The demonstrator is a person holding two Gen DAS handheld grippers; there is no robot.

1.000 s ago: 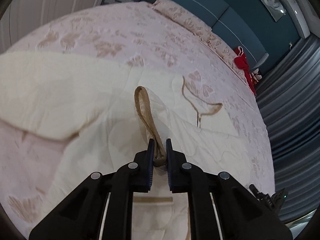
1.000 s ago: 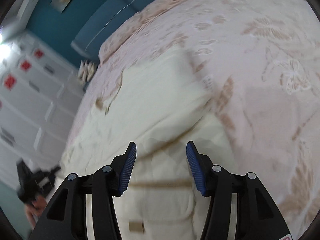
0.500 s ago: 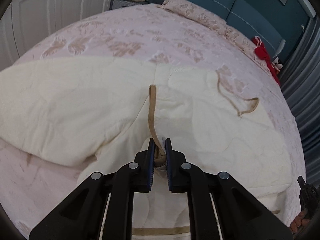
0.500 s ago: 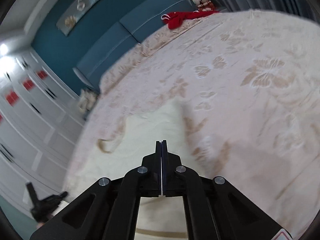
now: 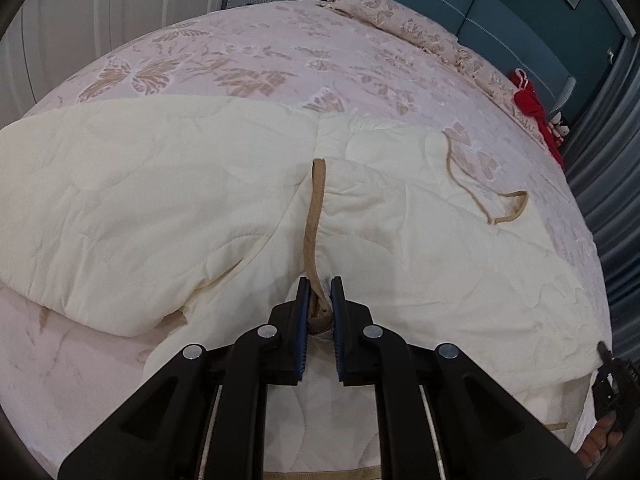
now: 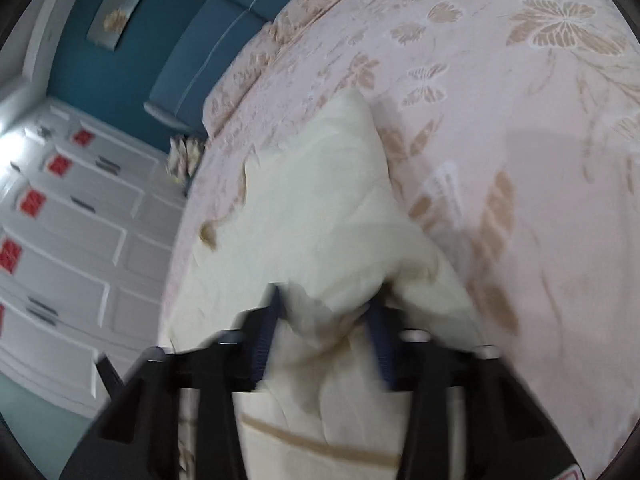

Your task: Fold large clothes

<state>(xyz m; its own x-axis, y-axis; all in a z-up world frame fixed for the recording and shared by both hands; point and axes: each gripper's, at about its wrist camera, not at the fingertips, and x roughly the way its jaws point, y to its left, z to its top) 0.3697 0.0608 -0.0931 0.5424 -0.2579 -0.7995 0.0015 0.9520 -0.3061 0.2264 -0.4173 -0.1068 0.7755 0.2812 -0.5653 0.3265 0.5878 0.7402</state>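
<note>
A white panelled wardrobe (image 5: 68, 28) stands at the far left, and beside it a bed with a pale pink bedspread (image 5: 248, 52) woven with tan butterflies and leaves. On the bedspread lies the quilt (image 5: 152, 208), cream, puffy and soft, stitched in curved lines and edged with a narrow tan trim (image 5: 314, 220). Its left part is doubled over into a thick, rounded fold; the right part lies flatter, with a loose corner of trim curling up. The left gripper (image 5: 319, 300) is clamped on a bunched bit of that trim, its black fingers with blue ribbed pads pressed close on the cloth. Farther right, a red cloth (image 5: 532, 104) lies by the teal padded headboard (image 5: 500, 12), next to grey curtains (image 5: 612, 160). In the blurred right wrist view, the right gripper (image 6: 324, 332) has its jaws set wide, with a cream hump of quilt bulging up between them.
</note>
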